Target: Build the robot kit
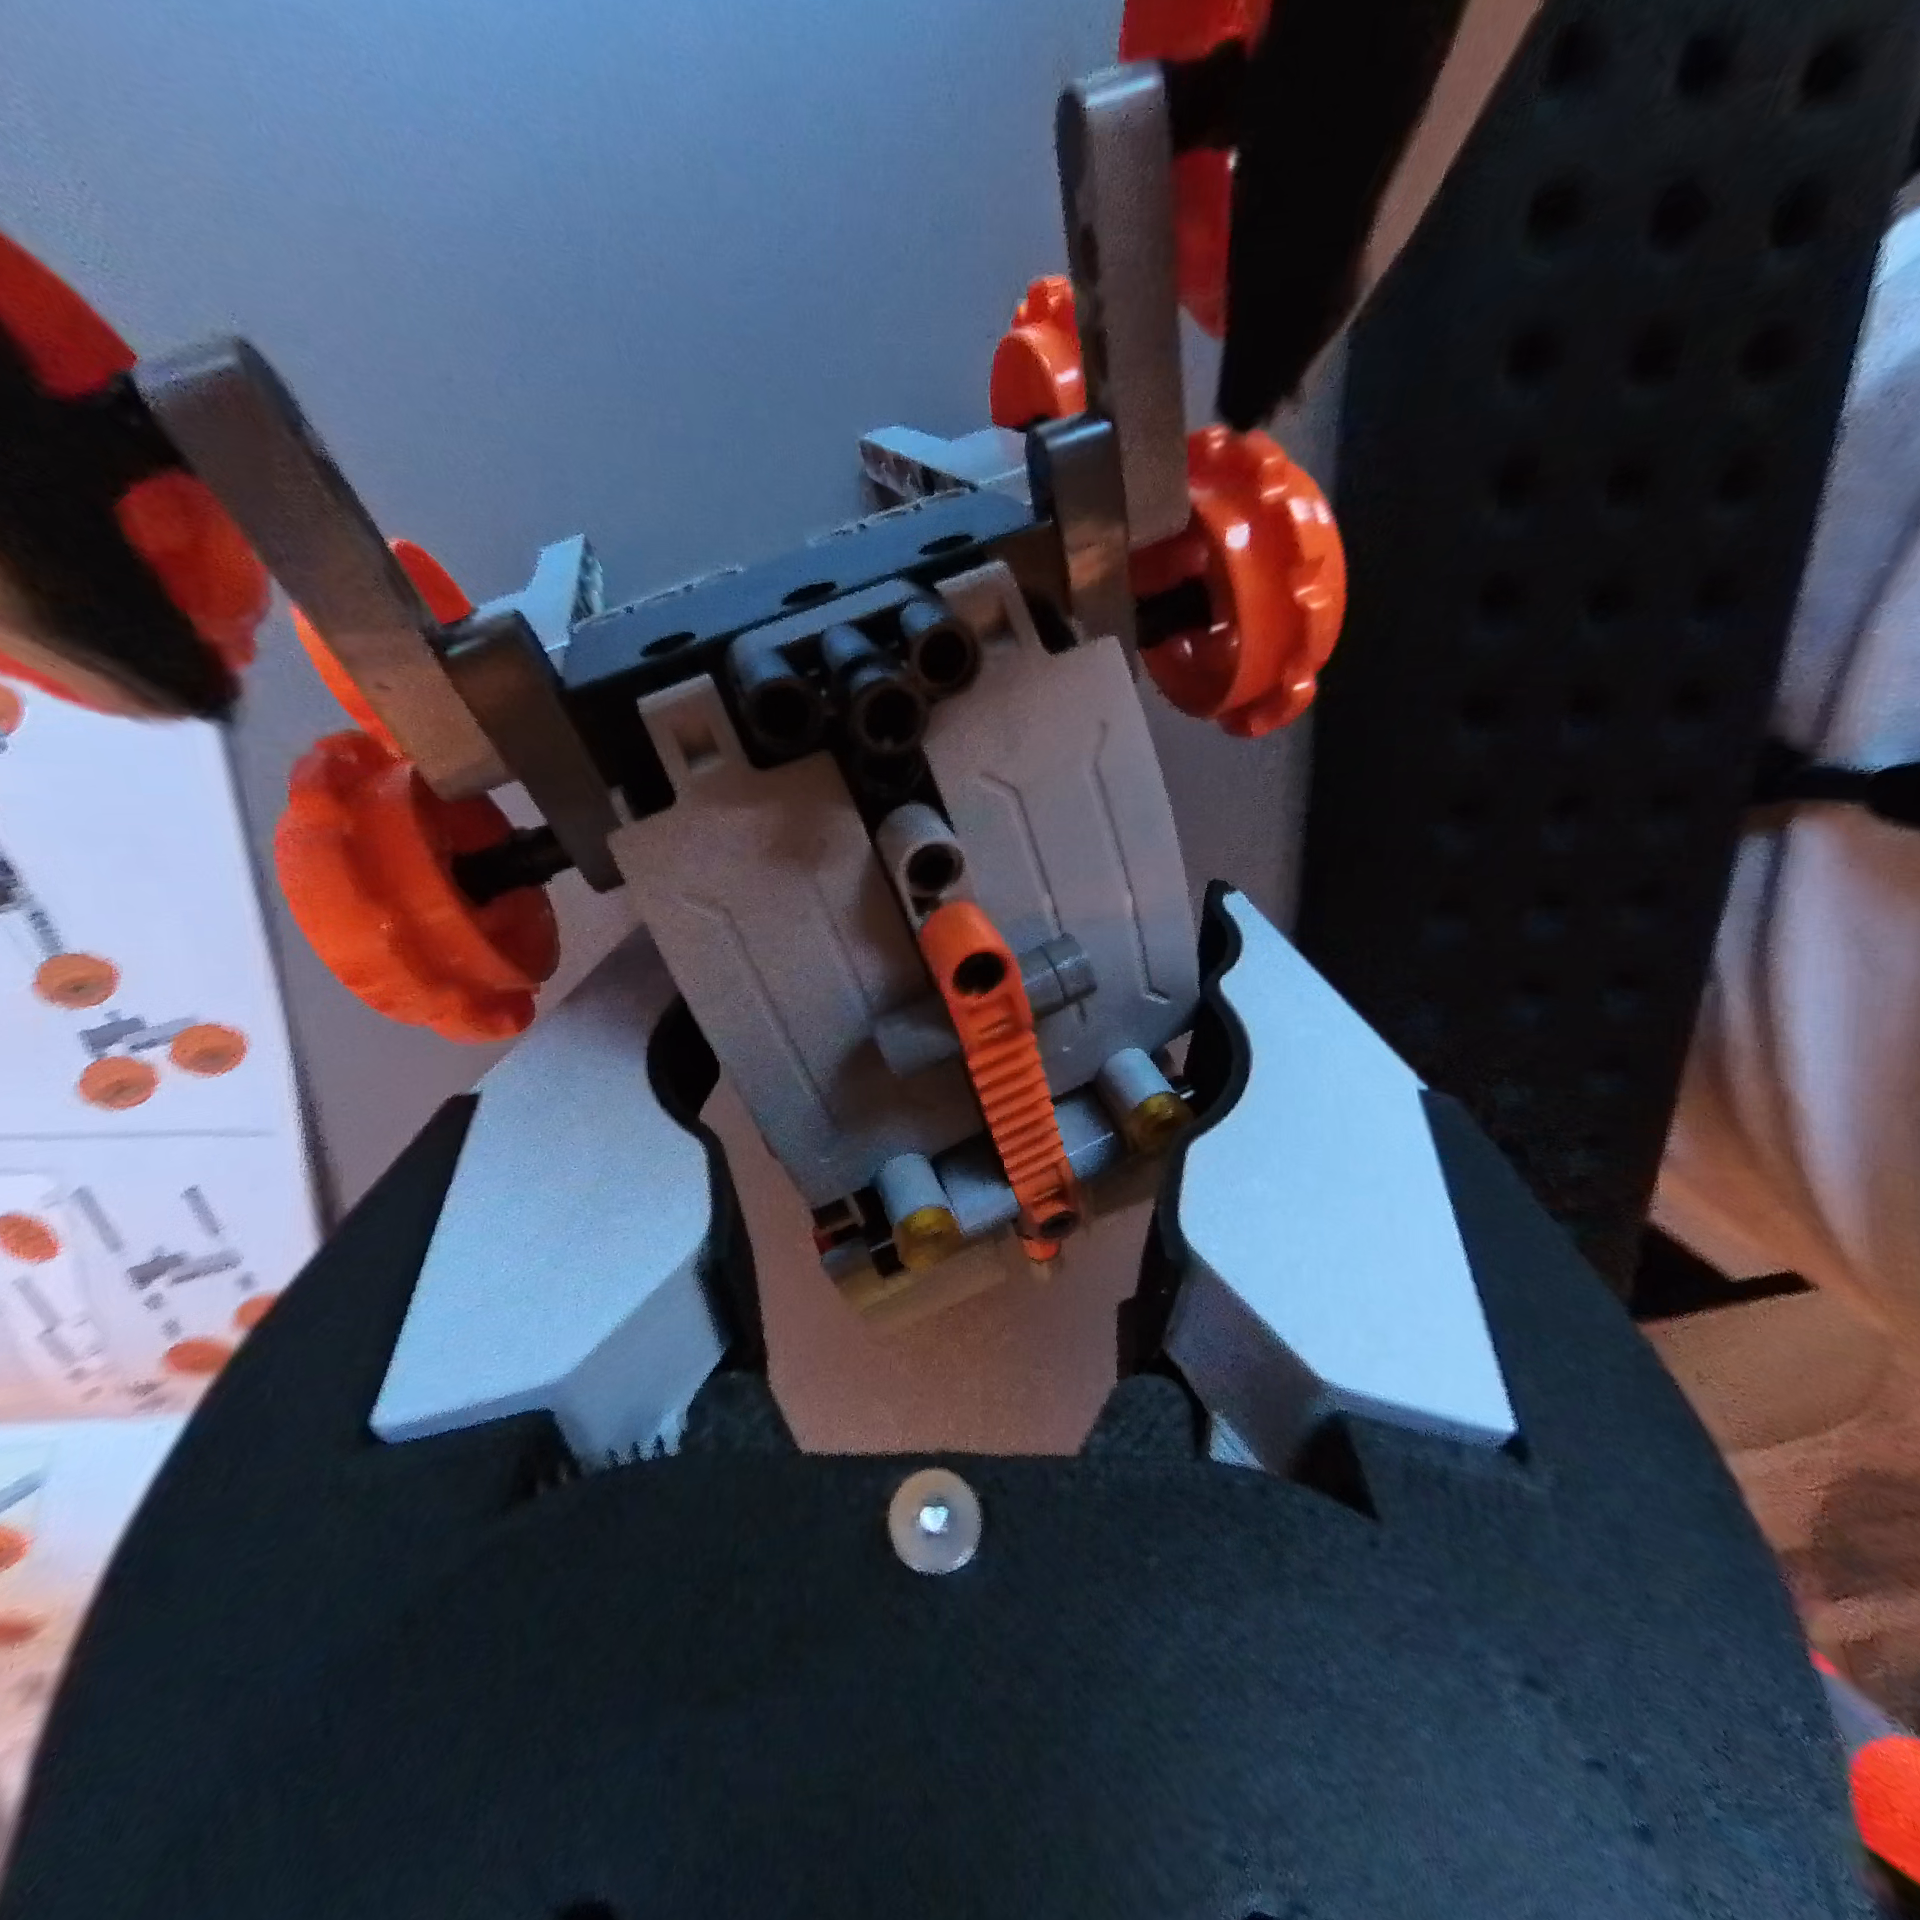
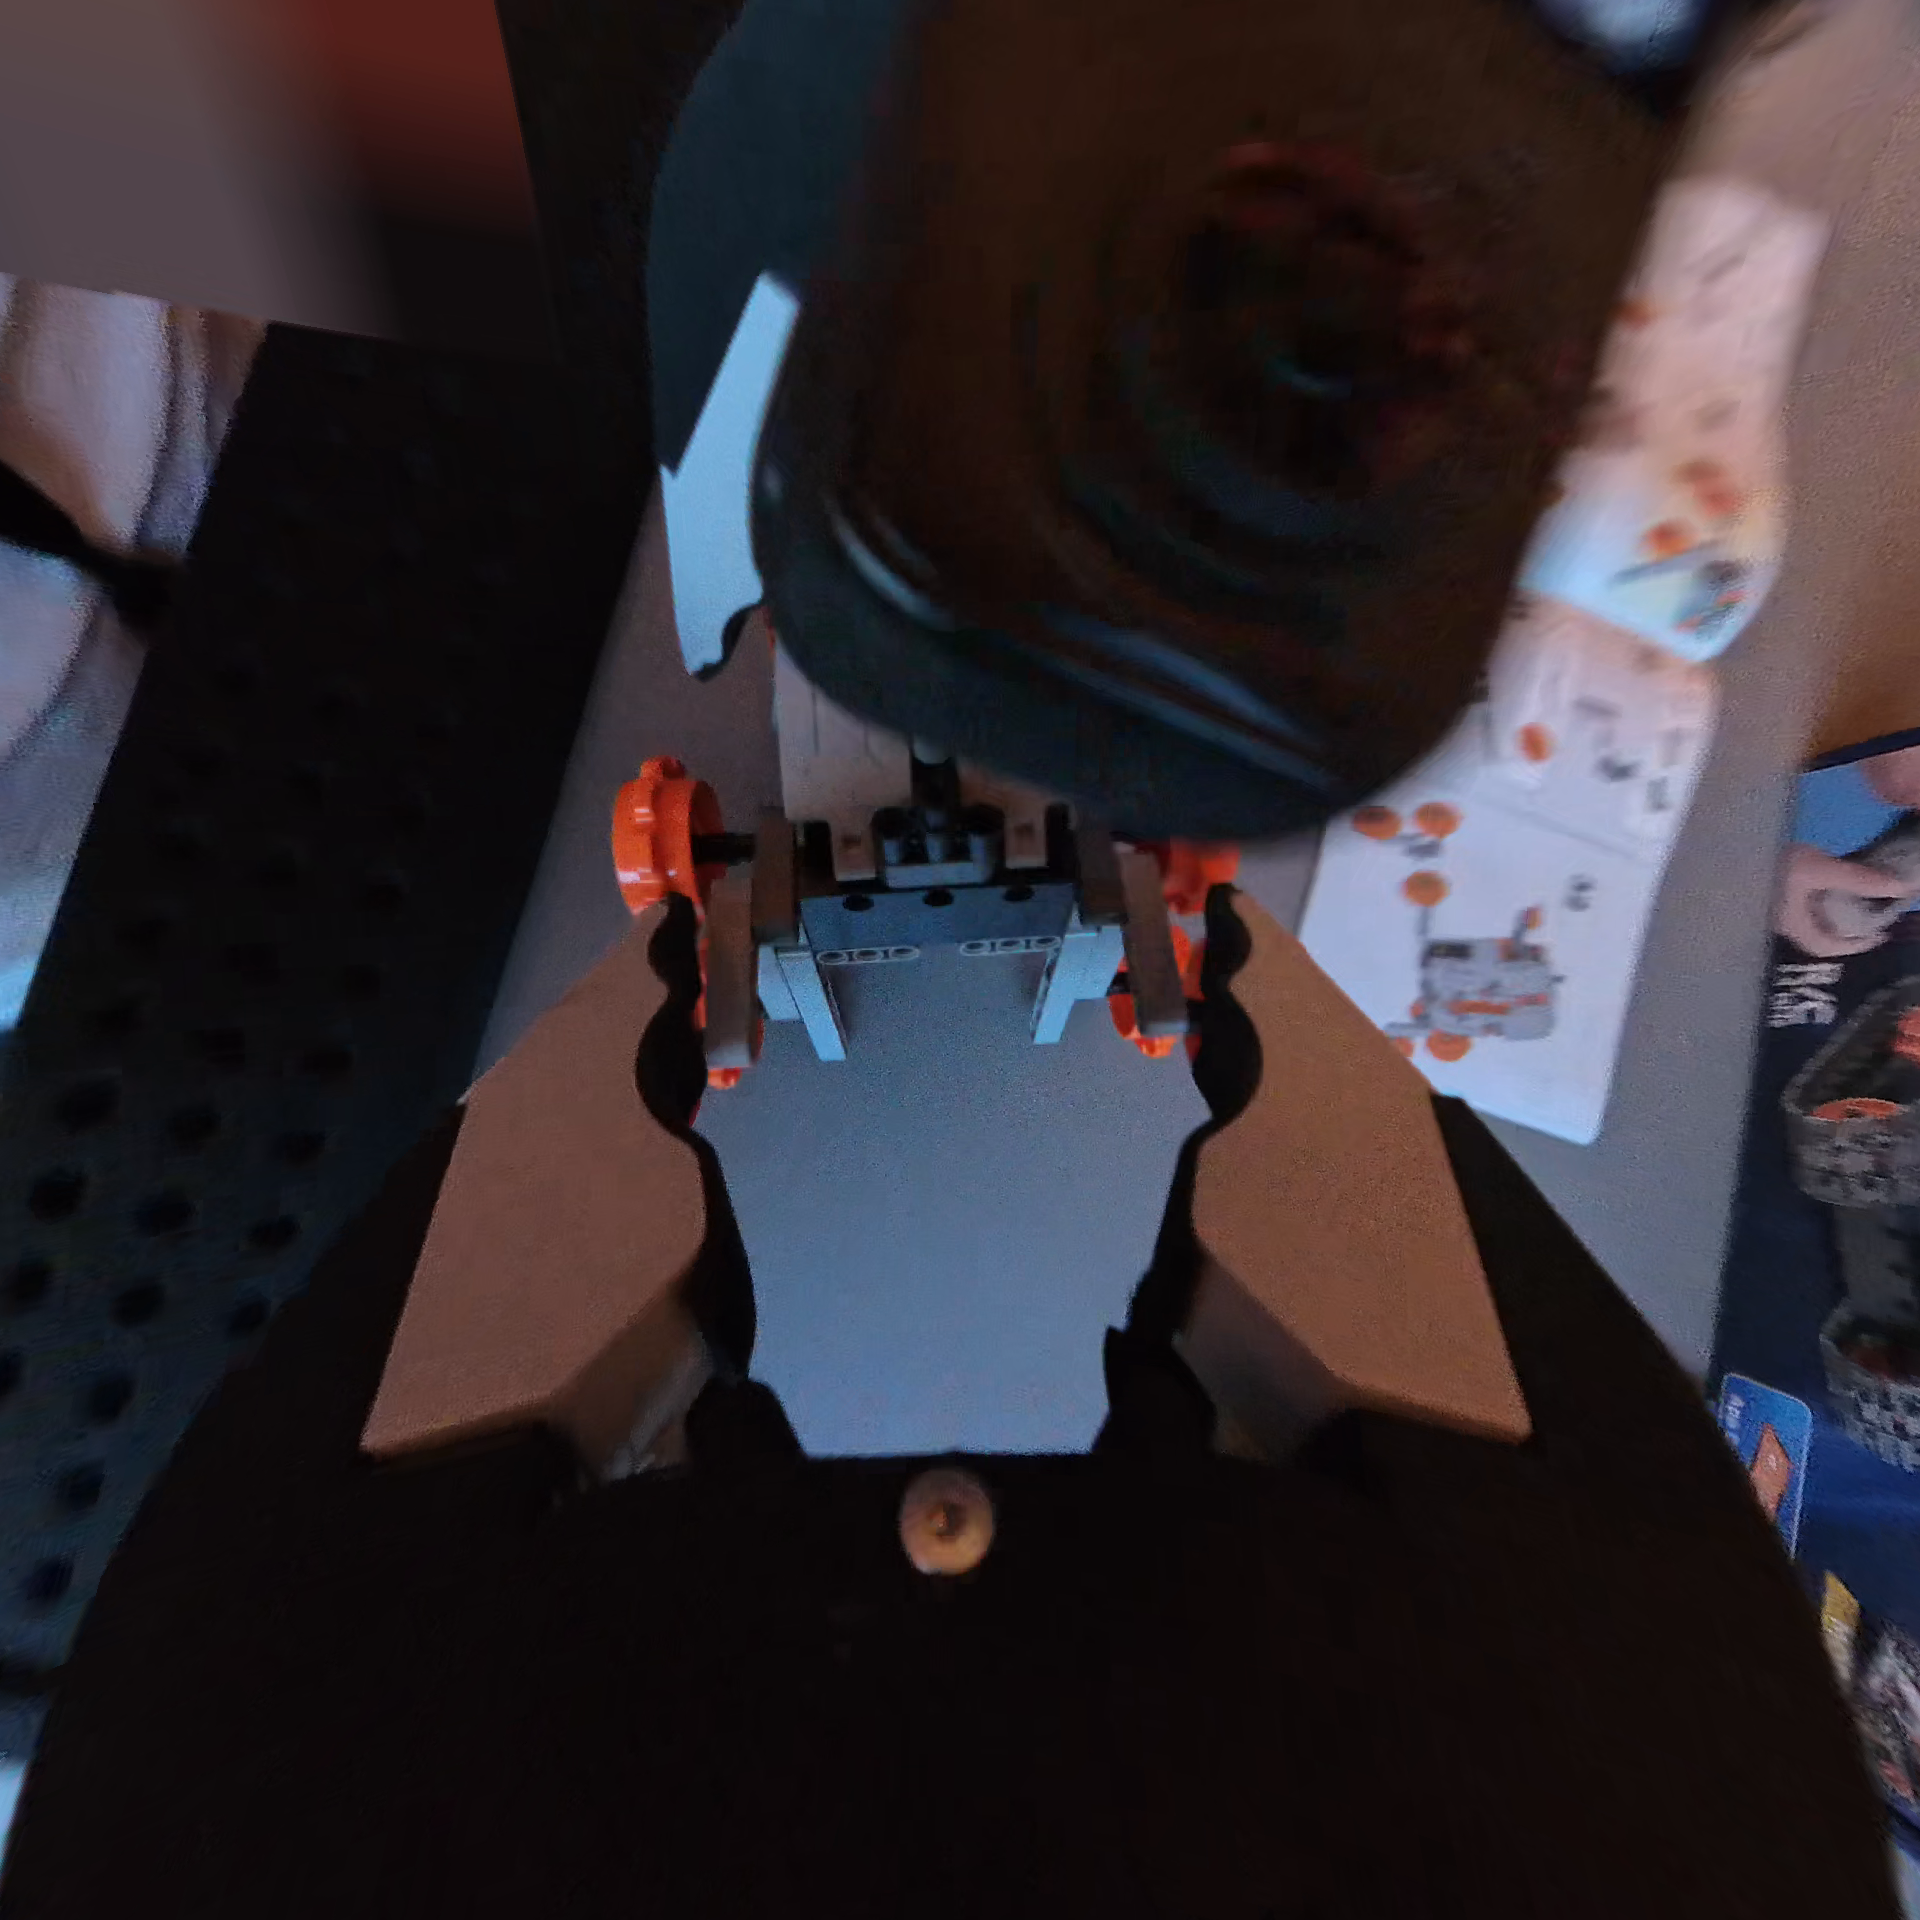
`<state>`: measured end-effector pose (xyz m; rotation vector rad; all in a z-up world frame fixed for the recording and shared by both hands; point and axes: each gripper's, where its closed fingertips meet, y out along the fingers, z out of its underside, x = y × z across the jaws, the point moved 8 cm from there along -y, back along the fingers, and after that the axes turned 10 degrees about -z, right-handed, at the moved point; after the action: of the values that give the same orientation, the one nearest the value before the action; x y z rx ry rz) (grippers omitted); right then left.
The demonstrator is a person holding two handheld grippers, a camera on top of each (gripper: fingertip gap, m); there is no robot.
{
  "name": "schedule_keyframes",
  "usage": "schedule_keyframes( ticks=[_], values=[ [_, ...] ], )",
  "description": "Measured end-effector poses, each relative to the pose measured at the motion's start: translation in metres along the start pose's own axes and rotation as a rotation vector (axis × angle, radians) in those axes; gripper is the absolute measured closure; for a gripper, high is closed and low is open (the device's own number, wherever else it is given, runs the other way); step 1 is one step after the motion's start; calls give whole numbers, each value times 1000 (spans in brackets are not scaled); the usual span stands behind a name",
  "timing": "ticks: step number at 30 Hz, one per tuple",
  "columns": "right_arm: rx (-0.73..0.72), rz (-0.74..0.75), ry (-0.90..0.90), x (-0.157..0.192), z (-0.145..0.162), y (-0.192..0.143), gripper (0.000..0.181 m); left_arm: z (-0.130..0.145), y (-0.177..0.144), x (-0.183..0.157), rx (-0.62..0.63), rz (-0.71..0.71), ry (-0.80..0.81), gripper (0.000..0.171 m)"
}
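My left hand-held gripper (image 1: 940, 1132) clamps the grey brick model (image 1: 904, 883) by its base; my right hand-held gripper (image 2: 940, 997) closes around its far arms at twelve o'clock — whether gripping, I cannot tell. Above the desk (image 2: 935, 1247) — uneven pulling could pop pieces.

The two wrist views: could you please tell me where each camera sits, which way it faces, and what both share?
Left wrist view: sits on the left gripper, looking along its fingers at the brick-built vehicle clamped between them.
Right wrist view: sits on the right gripper, facing the opposite way; its fingers flank the vehicle's wheeled arms.
Shared: the vehicle, its orange wheels, the instruction booklet, the perforated black panel, and each other's gripper.
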<state>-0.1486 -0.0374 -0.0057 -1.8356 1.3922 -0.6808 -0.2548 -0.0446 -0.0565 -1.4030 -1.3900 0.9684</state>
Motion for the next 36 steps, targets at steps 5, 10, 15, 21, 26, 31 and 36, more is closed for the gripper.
schedule_keyframes(
  ticks=[5,10,15,21,26,31,36],
  values=[
    [-473,217,176,-1,25,-31,88,23,-12,8,134,-70,121,79],
    [-692,288,315,-1,68,-2,96,38,-23,12,278,-140,267,79],
    [-754,223,401,1,81,20,106,37,-27,7,342,-163,250,79],
    [-666,199,343,4,84,31,106,36,-48,7,591,-165,280,79],
    [-540,227,300,5,89,35,105,46,-64,14,958,-18,240,79],
    [-553,219,289,6,89,34,105,52,-58,27,1226,104,128,79],
    [-599,216,323,2,96,27,105,41,-31,35,1268,154,101,79]
  ],
)
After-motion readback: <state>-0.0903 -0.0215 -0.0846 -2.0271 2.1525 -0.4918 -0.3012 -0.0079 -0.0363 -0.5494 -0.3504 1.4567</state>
